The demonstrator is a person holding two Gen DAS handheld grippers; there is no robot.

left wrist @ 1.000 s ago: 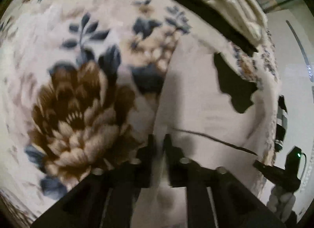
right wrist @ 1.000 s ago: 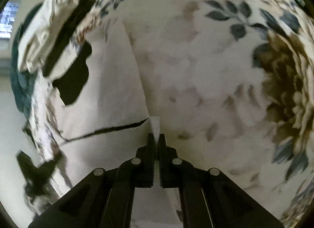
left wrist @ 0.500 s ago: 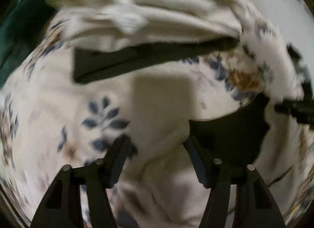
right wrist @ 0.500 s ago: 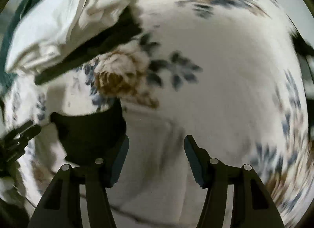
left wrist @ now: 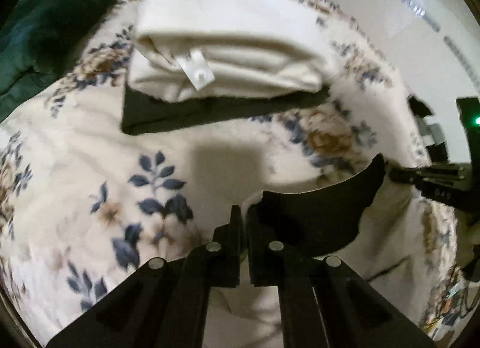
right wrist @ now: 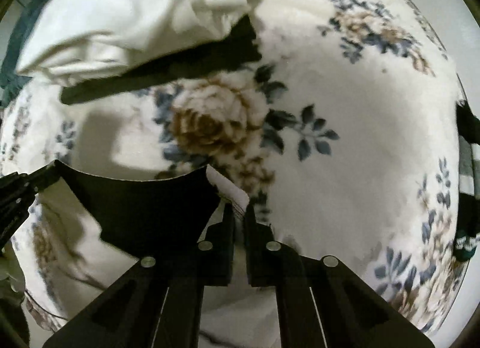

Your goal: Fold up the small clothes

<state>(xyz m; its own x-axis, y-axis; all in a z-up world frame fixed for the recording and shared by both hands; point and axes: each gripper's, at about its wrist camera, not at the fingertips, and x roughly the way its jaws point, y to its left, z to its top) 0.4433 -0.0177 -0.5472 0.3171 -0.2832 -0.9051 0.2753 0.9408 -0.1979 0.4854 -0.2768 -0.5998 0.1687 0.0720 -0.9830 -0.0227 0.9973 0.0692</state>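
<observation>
A small cream garment with a black inner neckline panel (left wrist: 318, 216) hangs between my two grippers over a floral blanket (left wrist: 99, 150). My left gripper (left wrist: 243, 213) is shut on one top corner of the garment. My right gripper (right wrist: 239, 208) is shut on the other top corner, where a white hem (right wrist: 231, 190) sticks up between the fingers. The black panel (right wrist: 141, 207) shows left of it in the right wrist view. The other gripper shows at the frame edge in each view (left wrist: 435, 180) (right wrist: 18, 195).
A stack of folded clothes, cream (left wrist: 228, 48) on top of black (left wrist: 192, 111), lies at the far side of the blanket; it also shows in the right wrist view (right wrist: 120, 27). A dark green cushion (left wrist: 45, 24) sits at far left. Pale floor (left wrist: 390, 27) lies beyond the bed's edge.
Both grippers let go of the garment's side, opened, turned toward the neckline end and have now shut on its two top corners and lifted it.
</observation>
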